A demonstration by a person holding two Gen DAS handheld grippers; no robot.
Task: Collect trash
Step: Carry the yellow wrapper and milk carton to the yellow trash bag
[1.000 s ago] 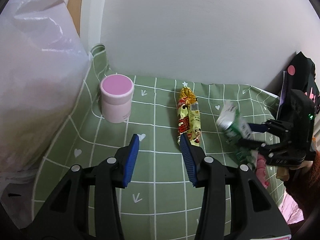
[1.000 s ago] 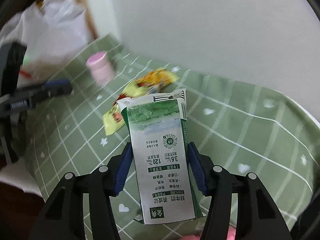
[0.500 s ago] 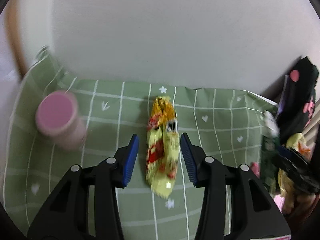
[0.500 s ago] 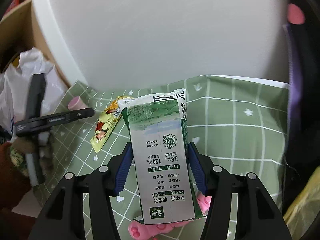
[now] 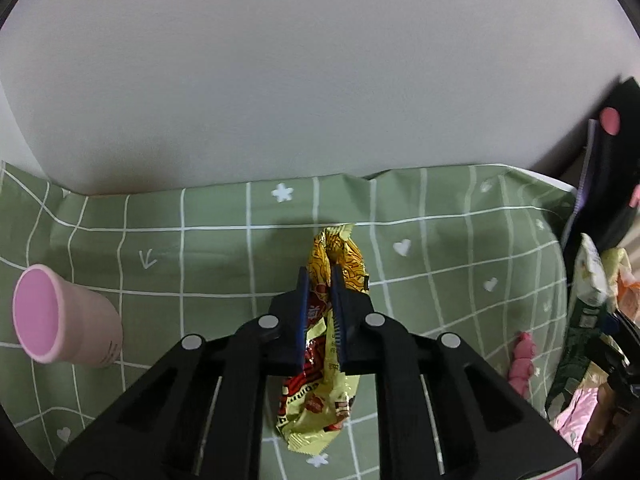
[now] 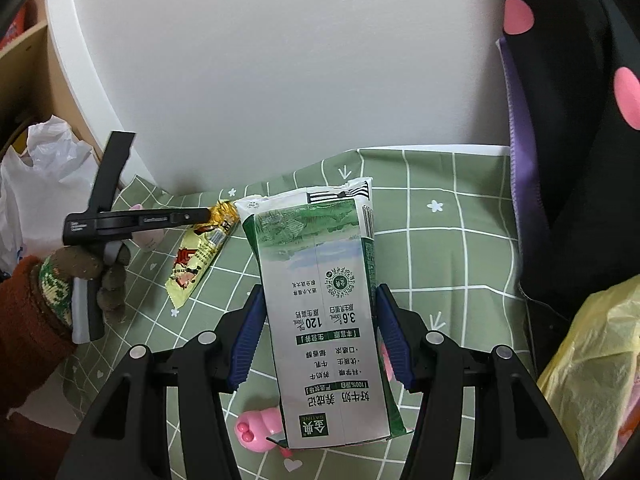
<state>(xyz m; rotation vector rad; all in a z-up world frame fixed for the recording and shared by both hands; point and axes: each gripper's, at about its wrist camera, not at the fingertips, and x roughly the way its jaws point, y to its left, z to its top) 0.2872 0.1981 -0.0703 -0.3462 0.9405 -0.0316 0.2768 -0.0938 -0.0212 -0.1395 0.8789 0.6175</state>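
Observation:
My left gripper point(image 5: 319, 280) is shut on a yellow and red snack wrapper point(image 5: 320, 404) that lies on the green checked tablecloth point(image 5: 200, 256); the pads pinch its upper part. In the right wrist view the left gripper point(image 6: 200, 216) pinches the wrapper point(image 6: 196, 264) at its gold far end. My right gripper point(image 6: 320, 320) is shut on a green and white milk carton point(image 6: 328, 320), held upright above the cloth point(image 6: 440, 248).
A pink cup point(image 5: 60, 324) lies on its side at the left. A pink pig toy point(image 6: 256, 430) lies under the carton. A white plastic bag point(image 6: 44, 184) is at the far left, a yellow bag point(image 6: 592, 360) and black dotted fabric point(image 6: 580, 120) at the right.
My left gripper moved forward over the snack wrapper and shut on it. My right gripper kept hold of the milk carton and shifted a little.

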